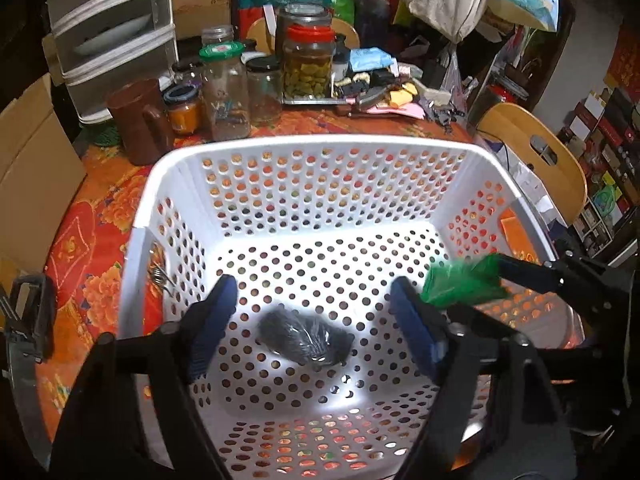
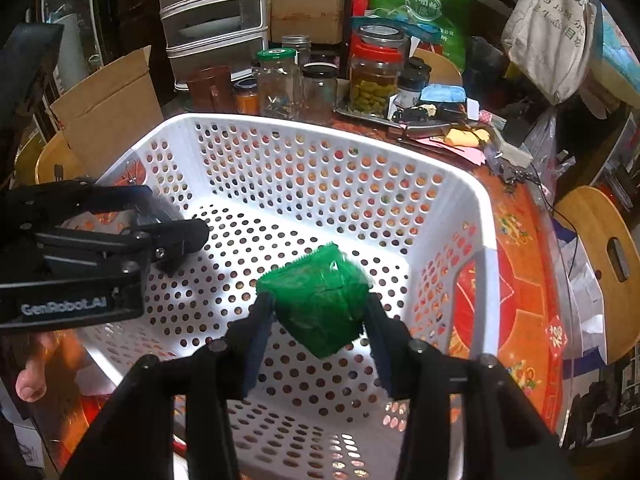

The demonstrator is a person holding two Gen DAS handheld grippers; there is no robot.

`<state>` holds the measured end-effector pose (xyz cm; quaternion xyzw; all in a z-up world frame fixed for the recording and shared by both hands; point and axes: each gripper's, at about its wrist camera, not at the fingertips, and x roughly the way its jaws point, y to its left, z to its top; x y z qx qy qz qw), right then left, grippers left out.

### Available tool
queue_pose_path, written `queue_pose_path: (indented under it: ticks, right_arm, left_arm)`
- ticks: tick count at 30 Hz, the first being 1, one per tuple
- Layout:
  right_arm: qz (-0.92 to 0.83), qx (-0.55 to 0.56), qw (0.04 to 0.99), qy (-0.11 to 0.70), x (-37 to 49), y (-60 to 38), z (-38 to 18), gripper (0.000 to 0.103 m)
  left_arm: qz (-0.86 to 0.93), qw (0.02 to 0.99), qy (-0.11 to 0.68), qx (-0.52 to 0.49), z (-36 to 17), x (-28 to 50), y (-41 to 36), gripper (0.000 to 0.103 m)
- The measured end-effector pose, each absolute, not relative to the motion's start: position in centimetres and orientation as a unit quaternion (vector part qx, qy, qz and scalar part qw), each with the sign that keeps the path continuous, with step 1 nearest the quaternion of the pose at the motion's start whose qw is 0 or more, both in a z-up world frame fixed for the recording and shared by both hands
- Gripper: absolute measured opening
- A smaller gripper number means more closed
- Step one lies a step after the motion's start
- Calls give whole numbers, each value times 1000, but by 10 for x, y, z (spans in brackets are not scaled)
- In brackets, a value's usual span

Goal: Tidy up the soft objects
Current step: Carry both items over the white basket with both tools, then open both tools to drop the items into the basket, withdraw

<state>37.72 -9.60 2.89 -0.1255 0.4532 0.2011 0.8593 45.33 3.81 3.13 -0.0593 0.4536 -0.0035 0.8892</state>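
Note:
A white perforated basket [image 1: 304,148] stands on the table; it also shows in the right wrist view [image 2: 320,136]. A dark grey soft object [image 1: 306,338] lies on the basket floor, blurred. My left gripper [image 1: 314,328] is open above it, jaws wide apart, holding nothing. My right gripper [image 2: 316,312] is shut on a green soft object [image 2: 320,300] and holds it over the basket's inside. In the left wrist view the green object [image 1: 460,280] shows at the right, over the basket's right side. The left gripper [image 2: 176,236] shows at the left of the right wrist view.
Glass jars [image 1: 226,92], a brown mug [image 1: 140,120] and small clutter [image 1: 384,88] stand behind the basket on the orange floral tablecloth [image 1: 100,208]. A wooden chair [image 1: 536,152] is to the right. A cardboard box [image 2: 108,108] and plastic drawers [image 2: 212,12] are at back left.

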Motion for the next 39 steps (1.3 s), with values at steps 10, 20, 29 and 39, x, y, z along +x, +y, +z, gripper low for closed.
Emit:
queue_pose_path:
  ticks: [10,20,29,39]
  right_arm:
    - [198,-103,875,430,362,-116,53,87]
    - [203,-85,879,423,345,-123,62,102]
    - [202,-91,891,397,309,-124,73,103]
    - [211,-79,905,361,245,-140,73,103]
  left_arm:
    - [-3,910,411,-48,69,419,37,91]
    - [2,915,400,-43,84,380,43,92]
    - [-7,926,376,-37,95,317,42,92]
    - [-4,937,348,-29,82,228,40,94]
